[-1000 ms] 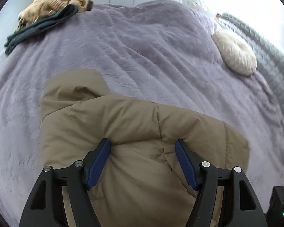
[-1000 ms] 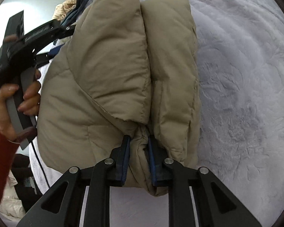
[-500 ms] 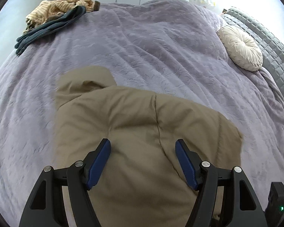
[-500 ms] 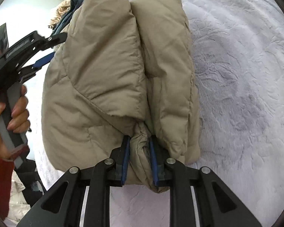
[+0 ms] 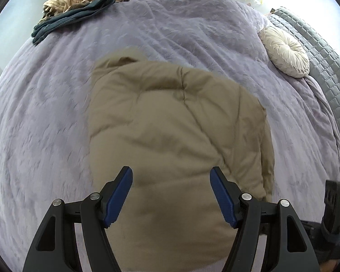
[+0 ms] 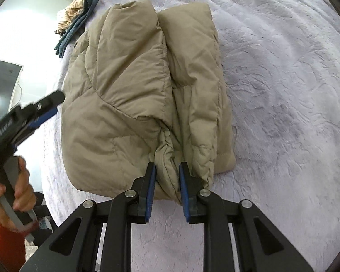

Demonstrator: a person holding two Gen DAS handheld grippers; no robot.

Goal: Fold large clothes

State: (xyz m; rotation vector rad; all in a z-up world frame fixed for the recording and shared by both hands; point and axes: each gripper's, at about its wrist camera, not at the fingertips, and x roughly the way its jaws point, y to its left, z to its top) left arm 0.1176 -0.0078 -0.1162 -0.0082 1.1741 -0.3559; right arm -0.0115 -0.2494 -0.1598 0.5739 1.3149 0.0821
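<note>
Left wrist view: a tan puffy jacket (image 5: pixel 174 131) lies folded into a thick, roughly square bundle mid-bed on a lilac bedspread (image 5: pixel 45 117). Fabric is smooth w/ a matte look, quilted w/ stitched seams that cross diagonally, soft rounded edges. The left gripper (image 5: pixel 171 192) hangs above the jacket's near edge w/ fingers spread wide, nothing between the blue pads. The bedspread has a plush, embossed texture. A round cream cushion (image 5: pixel 284 52), pleated w/ a centre button, sits at the right edge by a grey quilted headboard (image 5: pixel 324 52). A pile of clothes (image 5: pixel 77 2), striped beige over dark teal, lies at the far left corner.

Right wrist view: the jacket (image 6: pixel 129 86) shows two padded lobes side by side w/ a deep crease between, stitching along the edges. The right gripper (image 6: pixel 167 174) has fingers narrow, pinching a wrinkled fold at the jacket's near edge. The left gripper (image 6: pixel 47 108) is off the jacket's left side, apart from it, in a hand (image 6: pixel 15 195) w/ a red sleeve.
</note>
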